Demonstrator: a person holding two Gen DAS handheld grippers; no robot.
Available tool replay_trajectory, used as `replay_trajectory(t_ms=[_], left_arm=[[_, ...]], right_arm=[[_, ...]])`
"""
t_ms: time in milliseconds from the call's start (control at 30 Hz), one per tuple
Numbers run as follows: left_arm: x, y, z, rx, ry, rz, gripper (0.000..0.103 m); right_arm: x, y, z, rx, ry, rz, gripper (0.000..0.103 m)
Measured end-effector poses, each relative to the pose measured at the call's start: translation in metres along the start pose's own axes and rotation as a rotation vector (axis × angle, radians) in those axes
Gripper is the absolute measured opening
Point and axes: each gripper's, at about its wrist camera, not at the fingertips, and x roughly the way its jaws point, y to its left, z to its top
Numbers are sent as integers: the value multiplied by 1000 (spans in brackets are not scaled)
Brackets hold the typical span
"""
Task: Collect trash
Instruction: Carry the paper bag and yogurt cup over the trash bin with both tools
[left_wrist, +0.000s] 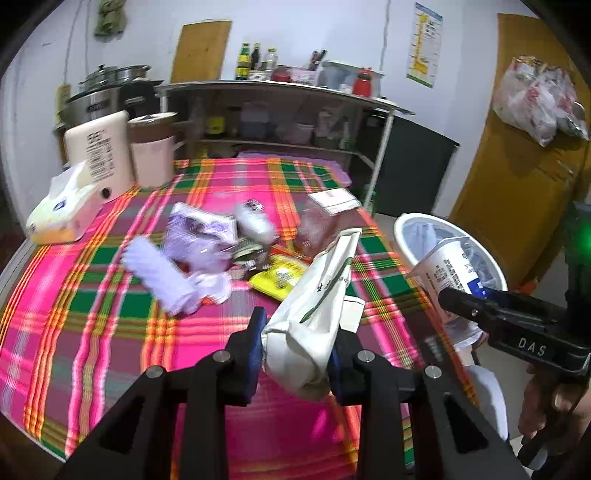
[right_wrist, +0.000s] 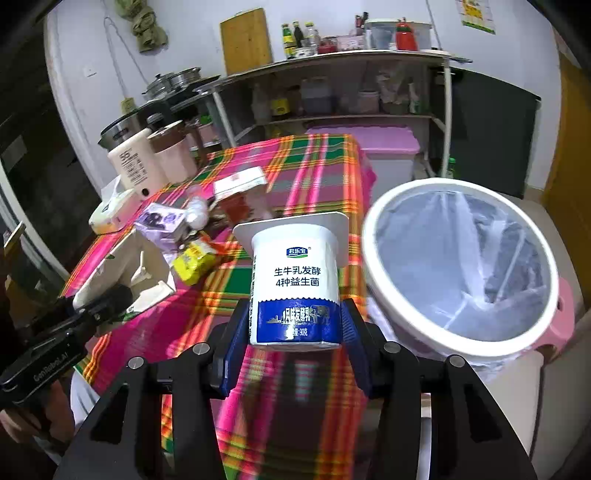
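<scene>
Two hand-held grippers, each clamped on one item: the left hand-held gripper (left_wrist: 295, 354) pinches a crumpled white paper carton (left_wrist: 314, 306) above the plaid-clothed table (left_wrist: 110, 332); the right hand-held gripper (right_wrist: 293, 325) grips one smooth plastic yogurt cup (right_wrist: 295, 284) beside the single round, bag-lined bin (right_wrist: 461, 266).

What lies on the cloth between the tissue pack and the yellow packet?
Purple and white wrappers lie in a heap between the tissue pack and the yellow packet; the left wrist view shows it best.
</scene>
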Motion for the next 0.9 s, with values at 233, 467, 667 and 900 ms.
replay_trajectory(t_ms=[233, 467, 667, 900], left_arm=[[19, -32, 15, 41, 15, -57, 31], [41, -64, 31, 78, 26, -117, 31], [63, -95, 47, 122, 36, -168, 31], [92, -125, 56, 163, 68, -215, 31]], right_arm=[[-13, -29, 3, 32, -28, -51, 49], [-18, -62, 6, 69, -41, -97, 49], [-18, -93, 8, 107, -35, -140, 49], [-13, -120, 9, 143, -16, -177, 49]])
